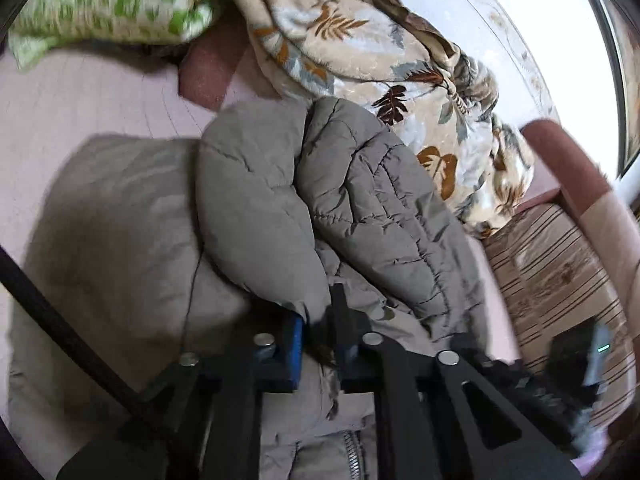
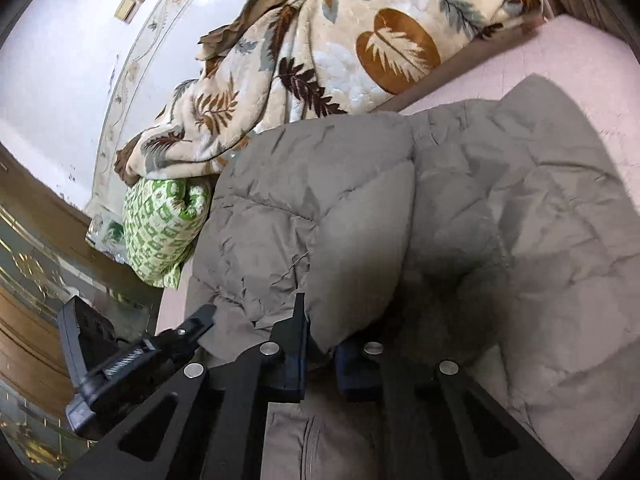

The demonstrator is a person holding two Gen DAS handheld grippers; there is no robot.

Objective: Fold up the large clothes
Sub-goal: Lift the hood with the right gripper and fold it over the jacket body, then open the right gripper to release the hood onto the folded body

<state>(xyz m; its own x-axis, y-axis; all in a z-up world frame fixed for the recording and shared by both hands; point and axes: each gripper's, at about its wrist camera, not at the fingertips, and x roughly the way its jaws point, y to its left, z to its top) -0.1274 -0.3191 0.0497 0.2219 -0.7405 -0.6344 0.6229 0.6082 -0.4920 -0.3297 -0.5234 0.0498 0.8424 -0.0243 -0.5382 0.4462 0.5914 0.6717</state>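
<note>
A grey-brown quilted puffer jacket [image 1: 340,200] lies bunched on the pink bed sheet [image 1: 80,100]. My left gripper [image 1: 320,332] is shut on a fold of the jacket, with fabric pinched between its black fingers; a zipper shows below it. The same jacket [image 2: 320,208] fills the right wrist view, partly folded over itself. My right gripper [image 2: 320,340] is shut on a padded edge of the jacket, which hides its fingertips. The other gripper [image 2: 132,356] shows at the lower left of the right wrist view.
A leaf-patterned fleece blanket [image 1: 380,60] is heaped behind the jacket, also in the right wrist view [image 2: 340,48]. A green and white pillow [image 1: 112,0] lies at the bed's head, also seen from the right [image 2: 164,224]. A striped sofa cushion [image 1: 560,272] stands at the right.
</note>
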